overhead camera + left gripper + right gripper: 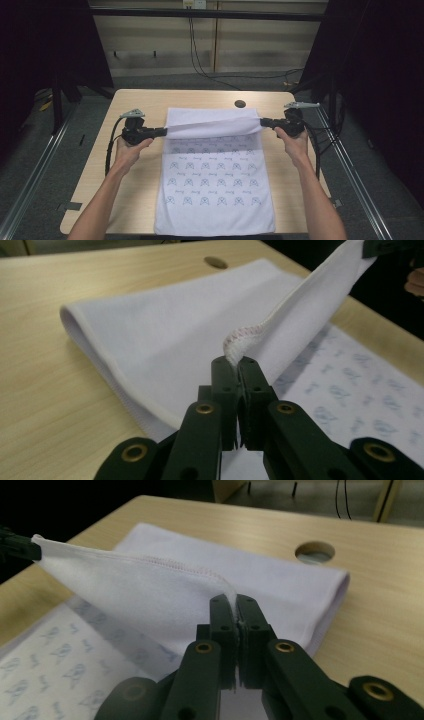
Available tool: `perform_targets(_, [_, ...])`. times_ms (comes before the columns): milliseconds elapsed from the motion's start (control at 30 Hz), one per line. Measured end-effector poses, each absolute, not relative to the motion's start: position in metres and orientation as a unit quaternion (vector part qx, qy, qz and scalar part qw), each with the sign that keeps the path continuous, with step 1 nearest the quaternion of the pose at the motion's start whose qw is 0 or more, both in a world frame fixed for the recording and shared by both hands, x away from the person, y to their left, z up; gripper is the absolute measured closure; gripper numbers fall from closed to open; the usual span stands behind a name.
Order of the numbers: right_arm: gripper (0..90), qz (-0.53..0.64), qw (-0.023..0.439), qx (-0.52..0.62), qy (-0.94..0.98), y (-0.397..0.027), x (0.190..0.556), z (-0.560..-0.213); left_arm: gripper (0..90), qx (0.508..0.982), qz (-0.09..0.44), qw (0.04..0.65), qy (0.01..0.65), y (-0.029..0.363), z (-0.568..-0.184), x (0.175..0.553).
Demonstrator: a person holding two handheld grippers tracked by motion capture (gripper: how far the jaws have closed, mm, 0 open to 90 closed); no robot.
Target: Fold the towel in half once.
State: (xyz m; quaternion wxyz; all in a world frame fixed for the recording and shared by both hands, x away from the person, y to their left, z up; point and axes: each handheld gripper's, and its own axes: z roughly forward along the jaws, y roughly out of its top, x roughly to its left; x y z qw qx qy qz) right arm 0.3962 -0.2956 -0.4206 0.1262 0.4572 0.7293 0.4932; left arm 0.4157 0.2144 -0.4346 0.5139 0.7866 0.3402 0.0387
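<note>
Pale wood surface (135,165) in high view carries a printed white cloth (215,190), far hem lifted taut between left tool (161,132) and right tool (265,121). Left gripper view: jaws clamped on stitched hem corner; right gripper view likewise. Probably light, limp, sags mid-span, so corners grip best.

White cloth (215,185) with a pale blue repeat print lies flat at centre frame, reaching the bottom edge. Its far end is folded back, plain side up, the stitched hem raised taut across the upper middle, corners lifted.
</note>
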Motion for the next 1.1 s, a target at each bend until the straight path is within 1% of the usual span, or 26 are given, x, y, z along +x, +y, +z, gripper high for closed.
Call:
perform_targets(100, [87.7, 0.499, 0.135, 0.437, 0.736, -0.296, 0.383, -0.400, 87.8, 0.785, 0.048, 0.528, 0.321, 0.217, -0.414, 0.402])
perform_targets(133, [87.7, 0.499, 0.135, 0.437, 0.736, -0.296, 0.383, -0.400, 87.7, 0.785, 0.048, 0.528, 0.321, 0.217, -0.414, 0.402])
perform_targets(167, [87.7, 0.501, 0.137, 0.423, 0.743, -0.296, 0.373, -0.387, 87.7, 0.780, 0.055, 0.539, 0.312, 0.220, -0.401, 0.393])
perform_targets(200, [87.7, 0.503, 0.138, 0.418, 0.744, -0.296, 0.368, -0.382, 87.7, 0.780, 0.055, 0.539, 0.312, 0.220, -0.401, 0.393])
perform_targets(267, [87.7, 0.515, 0.138, 0.407, 0.742, -0.299, 0.356, -0.372, 87.7, 0.773, 0.054, 0.559, 0.294, 0.225, -0.384, 0.380])
perform_targets(367, [87.7, 0.527, 0.142, 0.390, 0.742, -0.302, 0.341, -0.357, 87.7, 0.773, 0.063, 0.566, 0.279, 0.227, -0.365, 0.370])
perform_targets(400, [87.7, 0.527, 0.142, 0.390, 0.742, -0.302, 0.341, -0.357, 87.7, 0.773, 0.063, 0.566, 0.279, 0.227, -0.365, 0.370])
perform_targets(433, [87.7, 0.531, 0.152, 0.381, 0.742, -0.302, 0.333, -0.343, 87.7, 0.771, 0.068, 0.572, 0.271, 0.226, -0.351, 0.363])
perform_targets(500, [87.7, 0.538, 0.159, 0.370, 0.741, -0.303, 0.324, -0.329, 87.7, 0.770, 0.070, 0.579, 0.257, 0.227, -0.337, 0.355])
perform_targets(533, [87.6, 0.544, 0.165, 0.363, 0.738, -0.304, 0.319, -0.323, 87.7, 0.770, 0.070, 0.579, 0.257, 0.227, -0.337, 0.355])
perform_targets(567, [87.7, 0.550, 0.165, 0.359, 0.736, -0.305, 0.314, -0.318, 87.7, 0.770, 0.072, 0.584, 0.246, 0.228, -0.328, 0.346])
perform_targets(600, [87.7, 0.550, 0.165, 0.359, 0.736, -0.305, 0.314, -0.318, 87.6, 0.770, 0.072, 0.584, 0.246, 0.228, -0.328, 0.346])
perform_targets(633, [87.7, 0.552, 0.164, 0.352, 0.738, -0.305, 0.304, -0.315, 87.6, 0.772, 0.063, 0.586, 0.235, 0.229, -0.328, 0.336])
perform_targets(667, [87.7, 0.552, 0.164, 0.352, 0.738, -0.305, 0.304, -0.315, 87.6, 0.772, 0.063, 0.586, 0.235, 0.229, -0.328, 0.336])
perform_targets(700, [87.7, 0.542, 0.156, 0.346, 0.749, -0.303, 0.292, -0.323, 87.5, 0.783, 0.063, 0.573, 0.233, 0.231, -0.337, 0.326])
perform_targets(800, [87.6, 0.522, 0.133, 0.340, 0.771, -0.295, 0.272, -0.347, 87.4, 0.792, 0.050, 0.560, 0.238, 0.235, -0.358, 0.316])
perform_targets(833, [87.6, 0.517, 0.125, 0.341, 0.776, -0.293, 0.265, -0.356, 87.4, 0.792, 0.050, 0.560, 0.238, 0.235, -0.358, 0.316])
perform_targets(867, [87.5, 0.512, 0.116, 0.341, 0.780, -0.292, 0.258, -0.365, 87.3, 0.793, 0.040, 0.559, 0.239, 0.237, -0.366, 0.312])
perform_targets(900, [87.5, 0.505, 0.108, 0.342, 0.785, -0.291, 0.251, -0.374, 87.3, 0.795, 0.019, 0.555, 0.244, 0.238, -0.384, 0.303])
perform_targets(933, [87.5, 0.505, 0.108, 0.342, 0.785, -0.291, 0.251, -0.374, 87.3, 0.795, 0.019, 0.555, 0.244, 0.238, -0.384, 0.303])
perform_targets(967, [87.4, 0.490, 0.100, 0.341, 0.796, -0.290, 0.237, -0.389, 87.3, 0.807, 0.012, 0.541, 0.237, 0.236, -0.400, 0.289])
perform_targets(1033, [87.1, 0.483, 0.089, 0.350, 0.797, -0.293, 0.225, -0.403, 87.1, 0.811, -0.007, 0.534, 0.239, 0.234, -0.415, 0.276])
perform_targets(1067, [87.1, 0.483, 0.089, 0.350, 0.797, -0.293, 0.225, -0.403, 87.0, 0.811, -0.007, 0.534, 0.239, 0.234, -0.415, 0.276])
perform_targets(1100, [86.8, 0.472, 0.075, 0.359, 0.801, -0.296, 0.217, -0.419, 86.8, 0.819, -0.020, 0.520, 0.241, 0.233, -0.431, 0.267])
